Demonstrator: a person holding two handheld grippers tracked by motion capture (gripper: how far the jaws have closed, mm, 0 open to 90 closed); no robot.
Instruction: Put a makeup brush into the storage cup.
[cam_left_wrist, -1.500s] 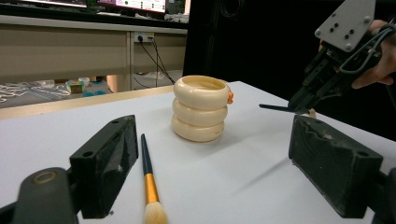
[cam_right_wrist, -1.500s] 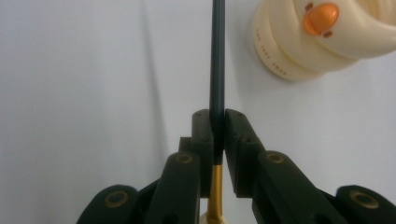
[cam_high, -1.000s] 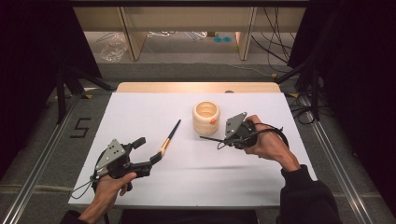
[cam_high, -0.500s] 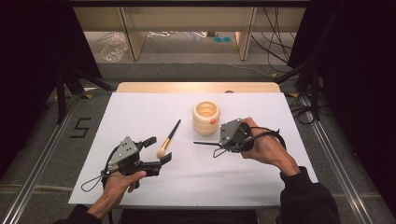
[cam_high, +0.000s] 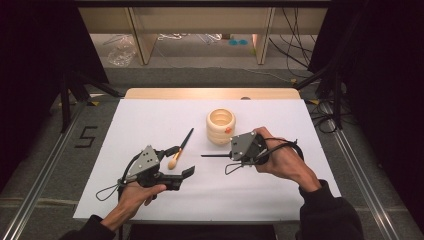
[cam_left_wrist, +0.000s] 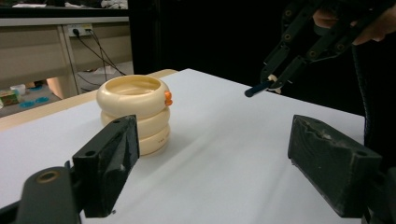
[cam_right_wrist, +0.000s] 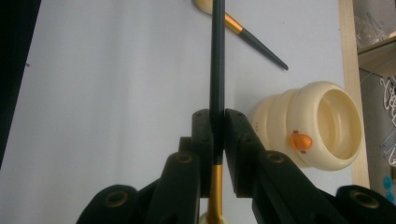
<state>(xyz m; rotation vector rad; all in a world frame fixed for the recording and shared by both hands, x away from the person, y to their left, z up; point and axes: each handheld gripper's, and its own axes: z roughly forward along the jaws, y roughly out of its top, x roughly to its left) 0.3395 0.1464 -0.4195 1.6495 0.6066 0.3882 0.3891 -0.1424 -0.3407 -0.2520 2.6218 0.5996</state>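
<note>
**Two brushes, one loose and one clamped**

Since half a second ago, we note the left gripper (cam_high: 177, 162) has moved right along the white table (cam_high: 150, 120); its jaws stand wide apart, and the loose brush (cam_high: 180, 149) lies just beyond them. The right gripper (cam_high: 225, 156) has barely shifted — jaws tight on the dark brush (cam_high: 214, 155), handle pointing left.

From the right gripper view we see that brush's gold ferrule (cam_right_wrist: 215, 186) behind the jaws; from the left gripper view, its dark tip (cam_left_wrist: 256, 88) above the table.

The cream ribbed pot (cam_high: 220, 126) stands upright near the right gripper, orange knob (cam_high: 228, 130) on its side. Beyond lie grey floor and shelving.
</note>
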